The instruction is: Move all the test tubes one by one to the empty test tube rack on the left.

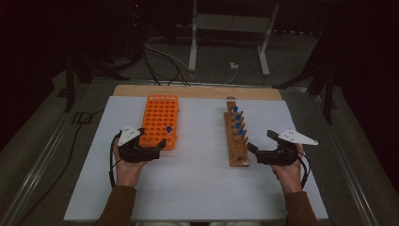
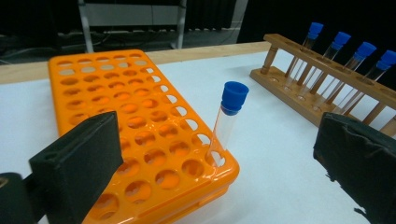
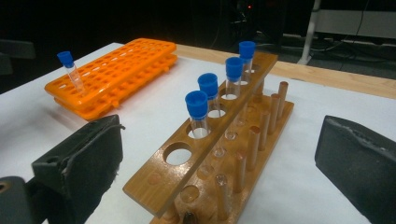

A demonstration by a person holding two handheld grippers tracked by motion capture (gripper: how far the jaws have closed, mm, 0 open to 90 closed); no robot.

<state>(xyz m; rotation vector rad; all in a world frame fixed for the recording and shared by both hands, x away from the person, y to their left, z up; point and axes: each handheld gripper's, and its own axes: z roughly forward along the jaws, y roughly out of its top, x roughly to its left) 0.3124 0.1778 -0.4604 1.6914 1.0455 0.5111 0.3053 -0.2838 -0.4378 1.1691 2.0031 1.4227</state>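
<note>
An orange rack [image 1: 157,117] [image 2: 116,116] [image 3: 116,70] of many holes lies at the left of the white board. One clear tube with a blue cap [image 1: 168,129] [image 2: 229,116] [image 3: 70,70] stands tilted in a hole at its near right corner. My left gripper [image 1: 160,149] [image 2: 217,186] sits just short of that corner, open, the tube ahead of the jaws and untouched. A wooden rack [image 1: 235,146] [image 2: 289,79] [image 3: 224,158] at the right holds several blue-capped tubes [image 1: 237,120] [image 3: 208,93] in its far holes. My right gripper [image 1: 261,141] [image 3: 215,154] is open at the rack's near end, holding nothing.
The white board [image 1: 197,179] covers the tabletop, with a bare wooden strip [image 1: 197,91] along its far edge. Cables and a white metal stand [image 1: 230,28] lie on the dark floor beyond. Open board stretches between the two racks and in front of them.
</note>
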